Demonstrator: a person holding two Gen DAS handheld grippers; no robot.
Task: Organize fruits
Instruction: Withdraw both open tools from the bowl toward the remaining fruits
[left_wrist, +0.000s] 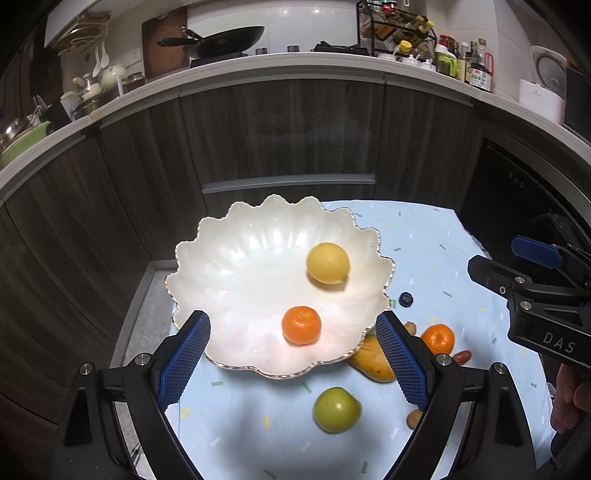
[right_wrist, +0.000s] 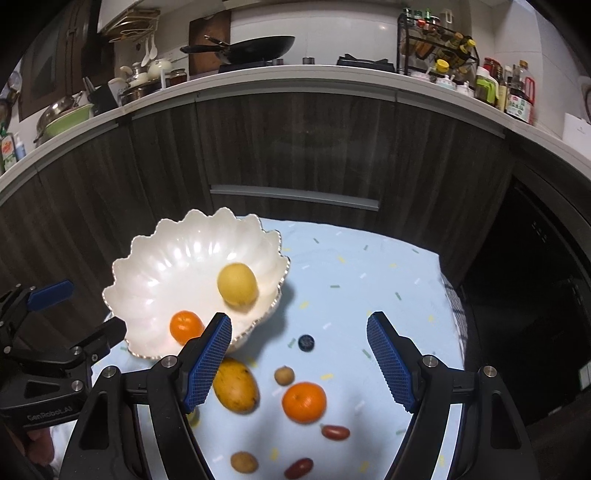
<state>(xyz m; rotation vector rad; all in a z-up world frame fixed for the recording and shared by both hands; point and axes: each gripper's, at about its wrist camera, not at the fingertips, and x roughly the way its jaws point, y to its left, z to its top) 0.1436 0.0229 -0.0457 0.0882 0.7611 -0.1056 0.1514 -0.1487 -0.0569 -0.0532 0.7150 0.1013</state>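
While both grippers are hanging above the pale blue tablecloth (right_wrist: 369, 266), nothing is sitting between either pair of blue pads. Left gripper (left_wrist: 293, 354): jaws standing wide, empty, framing the near rim of the white scalloped bowl (left_wrist: 236, 258). Right gripper (right_wrist: 299, 356): jaws also apart, empty, over the loose fruit.

Bowl is holding two pieces: one yellow lemon (left_wrist: 327, 263) and one mandarin (left_wrist: 301, 325), lying apart.

On the cloth, right-wrist view is showing: one mango (right_wrist: 236, 386) just beside the bowl, one second mandarin (right_wrist: 304, 401), one blueberry (right_wrist: 306, 342), two small tan round fruits (right_wrist: 284, 375), two red oblong fruits (right_wrist: 335, 432). Left-wrist view is adding one green round fruit (left_wrist: 337, 409) near the bowl's front edge.
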